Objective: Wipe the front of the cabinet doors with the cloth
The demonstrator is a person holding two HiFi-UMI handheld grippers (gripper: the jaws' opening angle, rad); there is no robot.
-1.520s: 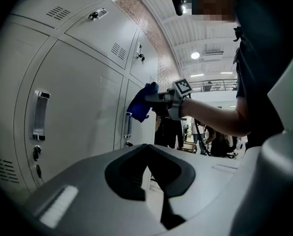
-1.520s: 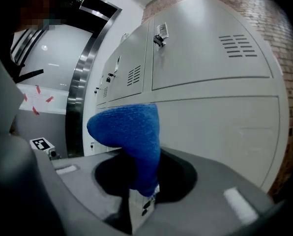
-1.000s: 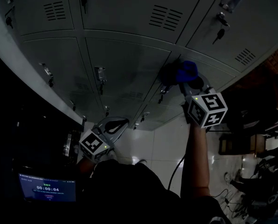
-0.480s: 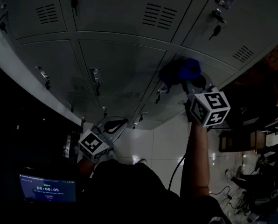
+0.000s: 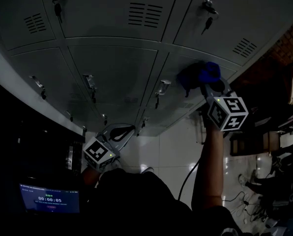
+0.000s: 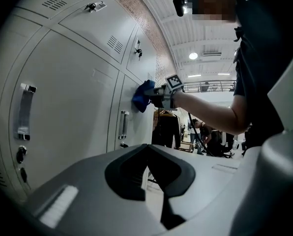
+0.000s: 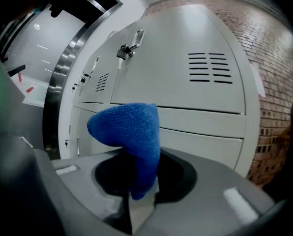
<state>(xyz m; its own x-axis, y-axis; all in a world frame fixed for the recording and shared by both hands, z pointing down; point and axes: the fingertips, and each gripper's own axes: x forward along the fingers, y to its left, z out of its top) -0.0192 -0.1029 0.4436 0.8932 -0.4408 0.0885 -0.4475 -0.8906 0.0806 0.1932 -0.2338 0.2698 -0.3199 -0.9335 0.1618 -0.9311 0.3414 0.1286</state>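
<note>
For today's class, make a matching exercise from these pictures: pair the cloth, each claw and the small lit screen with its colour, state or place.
Column one:
1. cloth
2. left claw
3. right claw
4. screen

Column two:
a. shut on the cloth
b. lit, low at the head view's left
c. blue
d. shut, nothing in it

Pairs: 1-c, 2-d, 3-a, 4-b

Blue cloth (image 5: 201, 74): knit texture, bunched, one end pinched betw. right gripper (image 5: 209, 86) jaws, rest flopping over toward doors (image 5: 112, 70). Sits against a door front at far right, just right of its handle. Doors: grey metal, all shut, w/ vent slots, handles, keys in some locks.
</note>
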